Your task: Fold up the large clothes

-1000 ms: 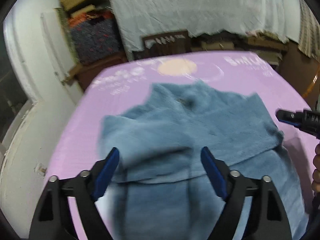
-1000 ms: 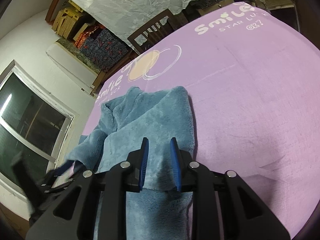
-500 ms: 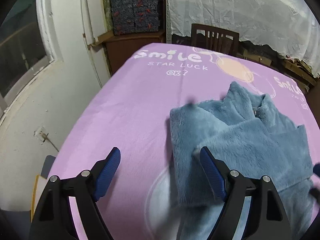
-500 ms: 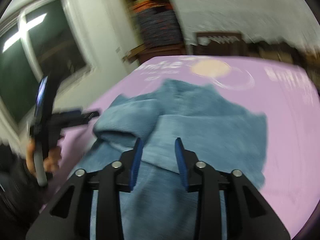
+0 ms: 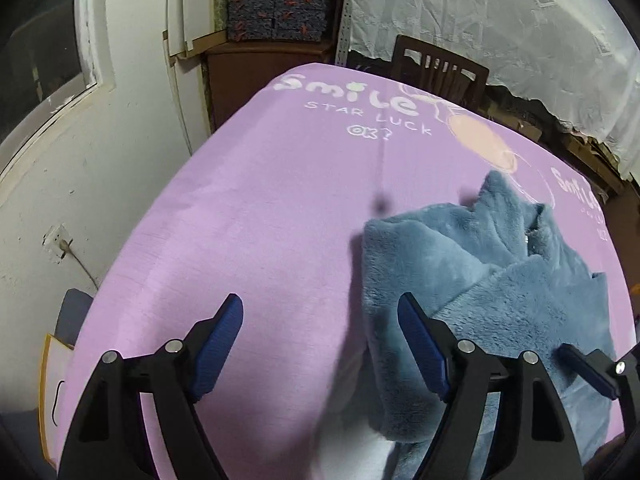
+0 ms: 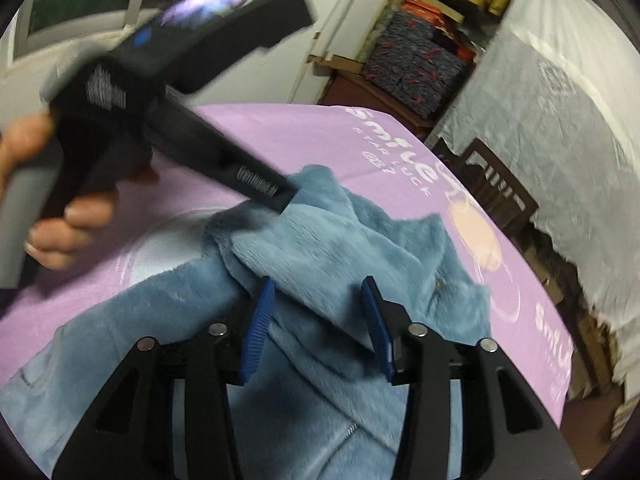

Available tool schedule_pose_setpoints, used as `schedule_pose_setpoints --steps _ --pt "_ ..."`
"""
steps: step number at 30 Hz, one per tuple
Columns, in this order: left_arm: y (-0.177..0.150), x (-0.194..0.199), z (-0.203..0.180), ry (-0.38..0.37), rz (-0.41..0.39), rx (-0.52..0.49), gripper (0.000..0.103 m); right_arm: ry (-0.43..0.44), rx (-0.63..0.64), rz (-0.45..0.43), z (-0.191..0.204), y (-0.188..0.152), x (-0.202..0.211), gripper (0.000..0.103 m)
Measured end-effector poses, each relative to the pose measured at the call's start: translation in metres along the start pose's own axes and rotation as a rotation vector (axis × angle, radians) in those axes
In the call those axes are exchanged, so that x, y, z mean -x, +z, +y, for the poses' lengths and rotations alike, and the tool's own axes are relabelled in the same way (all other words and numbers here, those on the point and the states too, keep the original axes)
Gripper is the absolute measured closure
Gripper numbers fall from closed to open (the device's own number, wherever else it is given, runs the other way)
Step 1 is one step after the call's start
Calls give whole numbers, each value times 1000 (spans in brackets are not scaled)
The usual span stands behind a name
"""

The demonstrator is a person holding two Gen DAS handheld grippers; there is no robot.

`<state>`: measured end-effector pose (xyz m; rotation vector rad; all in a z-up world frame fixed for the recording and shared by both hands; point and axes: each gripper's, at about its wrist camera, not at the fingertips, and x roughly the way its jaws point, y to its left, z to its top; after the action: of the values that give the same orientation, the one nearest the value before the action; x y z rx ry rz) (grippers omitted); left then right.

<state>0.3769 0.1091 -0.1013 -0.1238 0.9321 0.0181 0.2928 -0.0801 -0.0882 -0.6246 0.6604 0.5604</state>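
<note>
A fluffy blue fleece jacket [image 5: 500, 280] lies partly folded on the purple tablecloth [image 5: 260, 220]; it also shows in the right wrist view [image 6: 340, 248]. My left gripper [image 5: 320, 320] is open and empty over the cloth, its right finger at the jacket's left folded edge. My right gripper [image 6: 318, 300] is open, low over the jacket's middle, holding nothing. The left gripper's body and the hand on it show blurred in the right wrist view [image 6: 140, 92]. One right finger shows in the left wrist view [image 5: 584, 368].
A wooden chair [image 5: 440, 68] stands behind the table. A white lace cover [image 5: 500, 12] drapes over stacked goods at the back. Patterned boxes [image 5: 276, 0] sit on a cabinet. A white wall with a window [image 5: 40, 60] is on the left.
My right gripper has opened wider and swung left over the jacket. My left gripper moved left off the jacket toward its left edge and stays open. The jacket's sleeve now lies folded in.
</note>
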Motion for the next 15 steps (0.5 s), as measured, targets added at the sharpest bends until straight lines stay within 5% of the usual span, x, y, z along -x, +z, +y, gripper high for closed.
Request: schedule_pose_setpoints --steps 5,7,8,13,15 --pt "-1 -9 -4 13 26 -19 23 -29 83 17 18 8 -13 56" --pt "-3 -10 -8 20 25 -31 23 -21 78 24 18 7 -16 74" --pt "-3 -10 -9 22 25 -38 23 -10 63 31 15 6 -16 93" --pt "-8 -7 -18 23 12 -71 23 52 -171 1 -32 -1 2 94" --pt "-10 -6 -24 28 7 -95 23 94 -376 -43 -75 -17 21 94"
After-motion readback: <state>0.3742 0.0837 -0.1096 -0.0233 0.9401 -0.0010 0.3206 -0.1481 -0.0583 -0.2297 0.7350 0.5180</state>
